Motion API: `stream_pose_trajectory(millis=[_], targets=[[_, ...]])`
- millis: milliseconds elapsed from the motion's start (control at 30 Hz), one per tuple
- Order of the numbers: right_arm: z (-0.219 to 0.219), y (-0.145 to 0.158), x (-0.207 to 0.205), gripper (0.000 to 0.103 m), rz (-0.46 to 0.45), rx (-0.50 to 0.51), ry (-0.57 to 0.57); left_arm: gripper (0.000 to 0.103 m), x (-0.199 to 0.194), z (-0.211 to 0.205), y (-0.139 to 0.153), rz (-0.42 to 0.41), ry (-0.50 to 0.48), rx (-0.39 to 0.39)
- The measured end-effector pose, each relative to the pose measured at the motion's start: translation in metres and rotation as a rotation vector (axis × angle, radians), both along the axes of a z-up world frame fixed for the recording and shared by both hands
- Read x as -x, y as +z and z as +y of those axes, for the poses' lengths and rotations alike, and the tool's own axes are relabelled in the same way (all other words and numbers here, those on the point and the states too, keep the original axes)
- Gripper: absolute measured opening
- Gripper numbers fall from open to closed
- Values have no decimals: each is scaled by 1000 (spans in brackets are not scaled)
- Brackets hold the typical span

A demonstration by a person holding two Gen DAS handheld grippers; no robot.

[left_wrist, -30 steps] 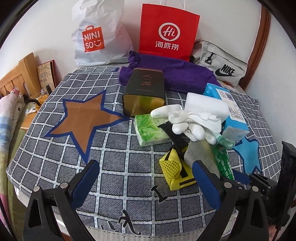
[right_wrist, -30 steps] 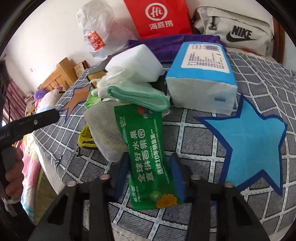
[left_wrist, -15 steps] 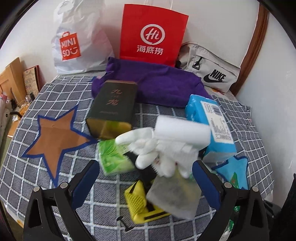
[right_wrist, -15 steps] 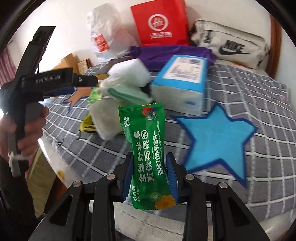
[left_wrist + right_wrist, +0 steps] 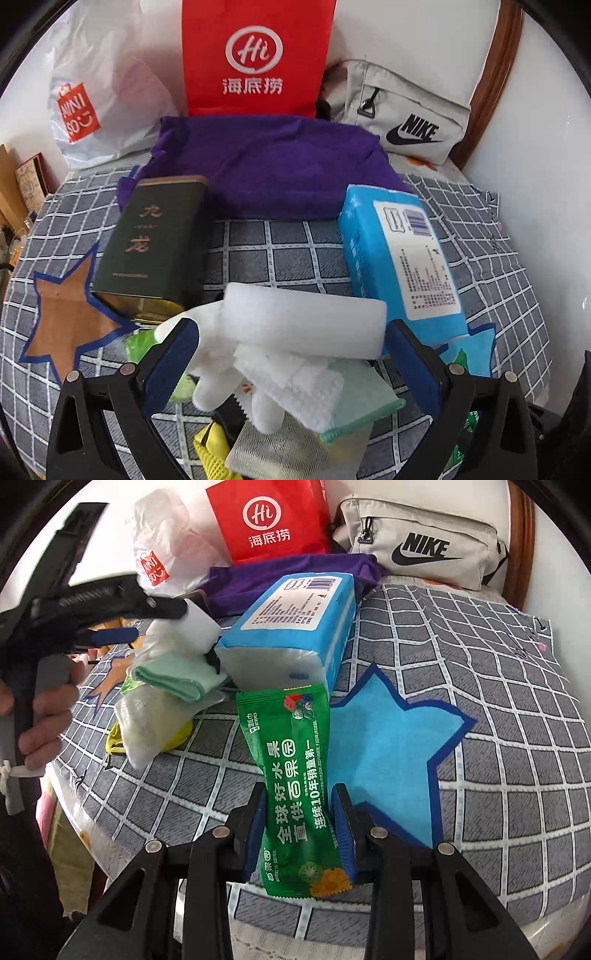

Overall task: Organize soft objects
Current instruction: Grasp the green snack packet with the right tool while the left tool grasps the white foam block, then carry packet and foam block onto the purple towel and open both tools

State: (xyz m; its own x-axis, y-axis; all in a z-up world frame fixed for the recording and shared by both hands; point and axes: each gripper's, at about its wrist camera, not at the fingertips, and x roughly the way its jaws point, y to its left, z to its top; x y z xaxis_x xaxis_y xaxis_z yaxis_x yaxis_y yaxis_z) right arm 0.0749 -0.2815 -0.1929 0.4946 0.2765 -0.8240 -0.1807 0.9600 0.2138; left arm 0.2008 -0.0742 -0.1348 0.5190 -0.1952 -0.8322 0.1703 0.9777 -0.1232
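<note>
Right wrist view: right gripper [image 5: 300, 825] pinches a glossy green wipes packet [image 5: 295, 771]. Left gripper [image 5: 291, 365], spread wide, hovers around a white foam block [image 5: 306, 325].

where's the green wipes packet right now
In the right wrist view the green wipes packet is clamped in the right gripper, low centre, just in front of the blue tissue pack.

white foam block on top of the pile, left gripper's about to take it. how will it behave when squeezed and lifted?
Probably light and squashy: the white foam block looks like soft sponge, so the pads may sink in. It lies on a loose white glove and folded cloths, so pushing may shift the pile. The left gripper stands open, straddling it, so a side grip looks workable.
</note>
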Motion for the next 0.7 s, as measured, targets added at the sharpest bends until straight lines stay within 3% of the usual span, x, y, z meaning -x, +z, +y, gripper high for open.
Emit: stream_pose_trajectory(millis=[67,167,433,700], targets=[[2,-3,-4,35,5,6,2,100,-3,3,-4,-2,13,35],[6,-8,-9,35,16,10,8,81,-2,13,-2,-25,22,101],[17,-12,-21,35,29,33,20,80,9,40,25,-81,33,130],[28,17,-14,35,-16,18,62,81,17,86,40,-89,121,122]])
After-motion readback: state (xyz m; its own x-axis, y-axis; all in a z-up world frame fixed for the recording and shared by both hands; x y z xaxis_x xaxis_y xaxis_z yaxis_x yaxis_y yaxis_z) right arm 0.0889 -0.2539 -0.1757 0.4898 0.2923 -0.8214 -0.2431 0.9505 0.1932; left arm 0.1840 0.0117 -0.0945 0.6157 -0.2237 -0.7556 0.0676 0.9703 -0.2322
